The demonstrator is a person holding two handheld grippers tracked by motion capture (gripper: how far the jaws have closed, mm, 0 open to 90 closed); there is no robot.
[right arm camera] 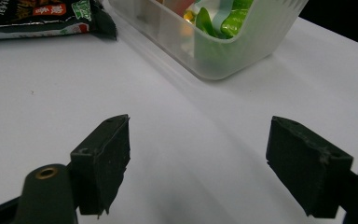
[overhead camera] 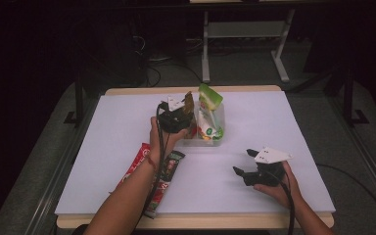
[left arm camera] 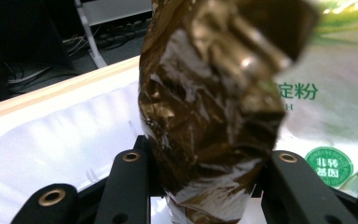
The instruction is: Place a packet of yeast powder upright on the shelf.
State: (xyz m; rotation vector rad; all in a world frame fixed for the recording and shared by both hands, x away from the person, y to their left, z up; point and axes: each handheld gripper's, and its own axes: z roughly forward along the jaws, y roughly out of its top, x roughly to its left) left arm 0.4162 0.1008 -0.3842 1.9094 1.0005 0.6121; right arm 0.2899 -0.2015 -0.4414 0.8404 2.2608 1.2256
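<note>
Upright, gold packet (left gripper)

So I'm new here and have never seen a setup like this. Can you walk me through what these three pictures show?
No robot here: a person sits at a white table with a hand-held gripper in each hand. The high view looks down from above the person. The other two pictures come from small cameras riding on each gripper, looking out along its black fingers.

The left gripper holds a crinkled gold-brown packet between its fingers, over a clear plastic tub that already holds a green and white pouch. The right gripper rests low over the table, open, with nothing between its fingers.

Two more snack packets lie by the left forearm: a red one and a dark one.
</note>
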